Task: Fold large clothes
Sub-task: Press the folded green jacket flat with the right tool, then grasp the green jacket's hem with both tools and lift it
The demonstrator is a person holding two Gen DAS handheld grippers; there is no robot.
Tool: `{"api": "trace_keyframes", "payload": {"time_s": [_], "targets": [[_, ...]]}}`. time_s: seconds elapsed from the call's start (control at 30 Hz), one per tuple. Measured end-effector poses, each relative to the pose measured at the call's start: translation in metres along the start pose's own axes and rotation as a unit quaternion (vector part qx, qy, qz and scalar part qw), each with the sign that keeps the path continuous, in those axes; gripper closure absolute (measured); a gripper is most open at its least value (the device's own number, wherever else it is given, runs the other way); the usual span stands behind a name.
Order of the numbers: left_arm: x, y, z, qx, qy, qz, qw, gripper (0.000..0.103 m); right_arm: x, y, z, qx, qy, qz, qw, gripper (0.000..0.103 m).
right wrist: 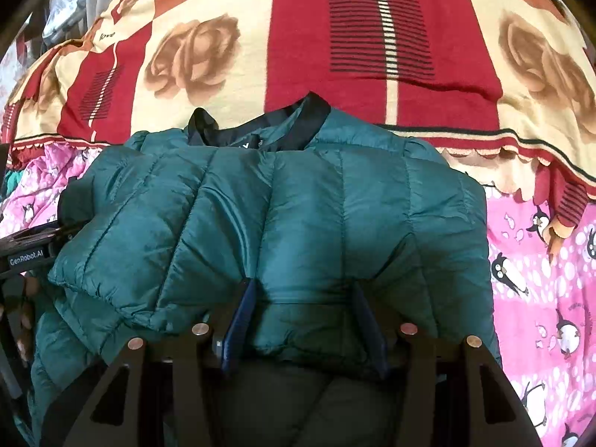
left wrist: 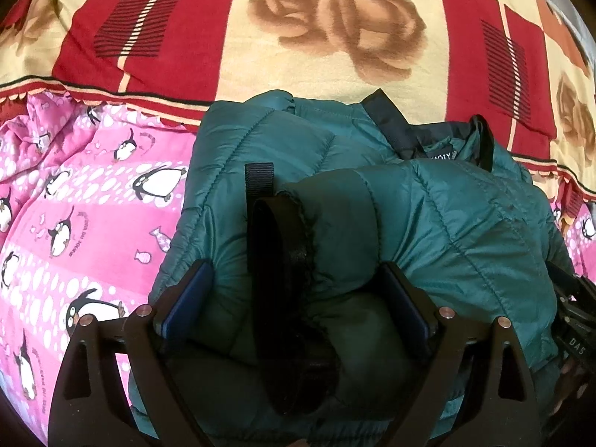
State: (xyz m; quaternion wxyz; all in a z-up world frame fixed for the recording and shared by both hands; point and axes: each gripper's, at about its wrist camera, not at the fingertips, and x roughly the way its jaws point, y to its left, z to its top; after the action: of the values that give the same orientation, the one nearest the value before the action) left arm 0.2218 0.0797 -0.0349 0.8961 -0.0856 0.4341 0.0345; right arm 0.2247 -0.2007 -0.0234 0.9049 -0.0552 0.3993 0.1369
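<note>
A teal quilted puffer jacket [left wrist: 372, 201] with a dark navy collar [left wrist: 395, 126] lies on the bed, sleeves folded in over the body. My left gripper [left wrist: 298, 279] has its blue pads wide apart around a bunched sleeve with a black cuff [left wrist: 283, 246]; the fabric fills the gap between the pads. In the right wrist view my right gripper [right wrist: 303, 298] has its pads [right wrist: 242, 309] either side of a thick fold of the jacket [right wrist: 298, 216], pressing into it. The collar [right wrist: 313, 115] lies at the far end.
The jacket lies on a pink penguin-print sheet [left wrist: 74, 223] and a red and cream rose-pattern blanket [left wrist: 335, 26]. The other gripper's black body shows at the right edge of the left view [left wrist: 573, 320] and at the left edge of the right view [right wrist: 26, 257].
</note>
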Motion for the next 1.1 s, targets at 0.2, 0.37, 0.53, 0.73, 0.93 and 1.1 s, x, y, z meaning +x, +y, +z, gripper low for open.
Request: {"api": "trace_keyframes", "payload": {"time_s": [0.2,0.37,0.53,0.73,0.93,1.1], "targets": [[-0.001,0.000,0.000,-0.004,0.000,-0.003,1.0000,0.011,-0.001,-0.003,0.000,0.009,0.000,0.010,1.000,0.050],[-0.001,-0.002,0.000,-0.005,-0.001,-0.003,1.0000,0.011,0.000,-0.002,0.000,0.009,-0.001,0.008,1.000,0.050],[-0.010,-0.003,0.004,-0.002,-0.003,-0.006,1.0000,0.011,-0.001,0.000,0.004,-0.002,0.008,-0.003,1.000,0.050],[-0.063,0.004,0.025,-0.043,-0.093,-0.016,0.9946,0.012,-0.038,-0.004,0.028,0.018,-0.055,-0.003,0.998,0.050],[-0.055,-0.037,0.024,0.015,-0.062,-0.052,0.9966,0.011,-0.028,-0.001,0.049,0.106,-0.057,0.056,0.991,0.050],[-0.027,-0.034,0.019,0.005,0.001,-0.039,0.9992,0.011,0.012,0.021,0.039,0.065,0.028,0.036,0.997,0.049]]}}
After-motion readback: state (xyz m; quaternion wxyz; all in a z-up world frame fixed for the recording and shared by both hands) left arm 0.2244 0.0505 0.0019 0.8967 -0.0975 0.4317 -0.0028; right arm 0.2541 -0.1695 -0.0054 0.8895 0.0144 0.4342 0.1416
